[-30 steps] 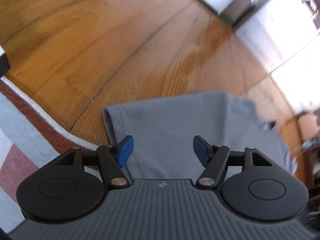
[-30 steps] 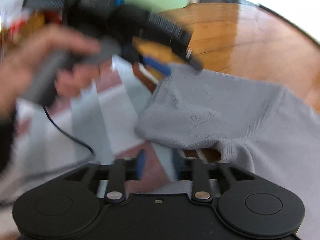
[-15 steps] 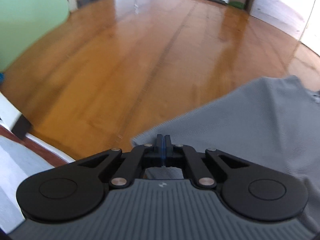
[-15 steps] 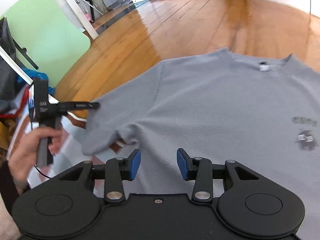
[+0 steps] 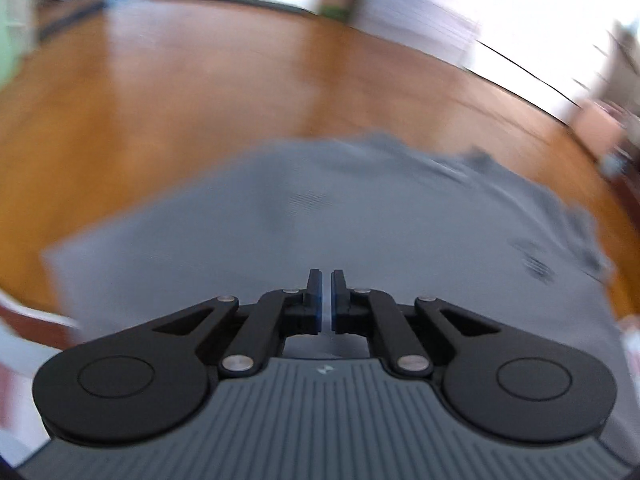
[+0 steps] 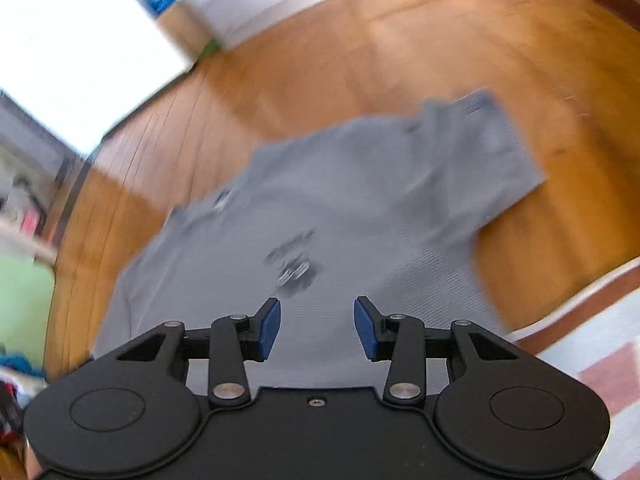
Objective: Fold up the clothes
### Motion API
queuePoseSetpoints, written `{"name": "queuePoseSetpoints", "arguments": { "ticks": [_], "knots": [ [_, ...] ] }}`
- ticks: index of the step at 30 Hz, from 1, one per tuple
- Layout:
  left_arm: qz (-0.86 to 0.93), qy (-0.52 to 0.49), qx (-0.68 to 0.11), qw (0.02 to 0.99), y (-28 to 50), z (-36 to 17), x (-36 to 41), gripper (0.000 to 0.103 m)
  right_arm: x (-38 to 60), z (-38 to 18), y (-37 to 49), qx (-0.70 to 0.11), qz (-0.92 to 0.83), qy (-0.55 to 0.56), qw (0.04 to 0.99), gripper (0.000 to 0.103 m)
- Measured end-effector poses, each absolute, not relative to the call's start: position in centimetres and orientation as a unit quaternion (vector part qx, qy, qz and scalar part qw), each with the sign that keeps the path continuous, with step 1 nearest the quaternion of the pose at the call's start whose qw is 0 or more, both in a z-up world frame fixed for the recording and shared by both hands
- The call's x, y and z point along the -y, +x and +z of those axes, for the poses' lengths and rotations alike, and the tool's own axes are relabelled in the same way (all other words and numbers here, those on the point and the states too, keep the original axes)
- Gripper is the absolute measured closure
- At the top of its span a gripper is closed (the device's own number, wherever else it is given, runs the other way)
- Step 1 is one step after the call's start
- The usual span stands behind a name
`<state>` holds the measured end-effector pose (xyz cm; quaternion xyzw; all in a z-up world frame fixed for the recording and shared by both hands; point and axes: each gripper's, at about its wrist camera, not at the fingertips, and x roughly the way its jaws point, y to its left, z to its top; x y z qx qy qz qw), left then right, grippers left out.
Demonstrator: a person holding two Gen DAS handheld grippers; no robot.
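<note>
A grey T-shirt [image 5: 320,208] lies spread on the wooden floor [image 5: 192,92], blurred by motion. My left gripper [image 5: 325,300] hangs over its near part. Its jaws are just starting to open: only a thin slit shows between the pads, with grey cloth of the shirt's sleeve in it. In the right wrist view the T-shirt [image 6: 340,200] shows a dark chest print [image 6: 294,264], the collar [image 6: 220,200] at the left and one sleeve [image 6: 488,148] stretched out to the upper right. My right gripper [image 6: 317,330] hovers above the shirt's body, jaws opening, nothing between them.
A red, white and grey striped rug [image 6: 592,344] borders the shirt at the lower right, and its edge [image 5: 28,320] shows at the lower left in the left wrist view. A green panel [image 6: 24,292] and clutter stand at the left. White furniture [image 6: 80,60] lines the far side.
My left gripper shut on the sleeve's edge and has carried it inward over the shirt. My right gripper swung away from the sleeve and rolled, now over the chest print.
</note>
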<state>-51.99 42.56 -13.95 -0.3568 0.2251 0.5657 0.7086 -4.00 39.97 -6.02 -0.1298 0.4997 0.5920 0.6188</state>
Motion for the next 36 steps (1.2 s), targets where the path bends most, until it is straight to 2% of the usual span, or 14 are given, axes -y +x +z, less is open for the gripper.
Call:
{"name": "queuePoseSetpoints", "arguments": {
  "ticks": [4,9,14,17,20,21,22,23,27,28,33,36],
  "knots": [
    [0.507,-0.351,-0.271,0.739,-44.7,-14.3,-42.1,0.097,-39.5,-6.9,0.9,-0.468,0.541,-0.150,0.683,0.052],
    [0.480,-0.368,-0.296,0.739,-40.9,-15.0,-41.8,0.072,-40.3,-8.0,3.5,-0.491,0.500,-0.137,0.700,0.052],
    [0.466,-0.371,-0.327,0.734,-36.9,-15.5,-43.6,0.068,-44.4,-11.1,4.8,-0.508,0.493,-0.114,0.697,0.052],
    [0.457,-0.362,-0.330,0.742,-34.7,-15.1,-44.6,0.059,-46.9,-13.1,5.3,-0.525,0.469,-0.107,0.702,0.051],
    [0.453,-0.354,-0.332,0.747,-33.1,-15.2,-45.4,0.059,-48.1,-14.8,5.2,-0.529,0.442,-0.114,0.715,0.048],
    [0.454,-0.357,-0.331,0.746,-32.9,-15.4,-45.6,0.059,-48.2,-15.0,4.9,-0.515,0.448,-0.119,0.721,0.050],
    [0.455,-0.361,-0.330,0.744,-32.8,-15.5,-45.7,0.059,-48.2,-15.1,4.5,-0.498,0.456,-0.123,0.727,0.059],
    [0.456,-0.363,-0.329,0.743,-32.7,-15.7,-45.7,0.059,-47.6,-14.8,4.0,-0.469,0.465,-0.124,0.741,0.100],
    [0.455,-0.364,-0.334,0.741,-33.1,-16.7,-44.8,0.059,-44.0,-12.8,1.3,-0.327,0.491,-0.121,0.798,0.098],
    [0.456,-0.367,-0.338,0.737,-33.3,-17.2,-44.6,0.059,-43.1,-12.9,0.9,-0.315,0.487,-0.131,0.804,0.098],
    [0.467,-0.363,-0.346,0.728,-34.3,-17.9,-43.9,0.055,-40.2,-14.6,0.8,-0.331,0.426,-0.218,0.813,0.097],
    [0.468,-0.360,-0.345,0.730,-34.7,-18.0,-43.6,0.054,-39.3,-14.1,2.9,-0.385,0.419,-0.172,0.804,0.090]
  ]
}}
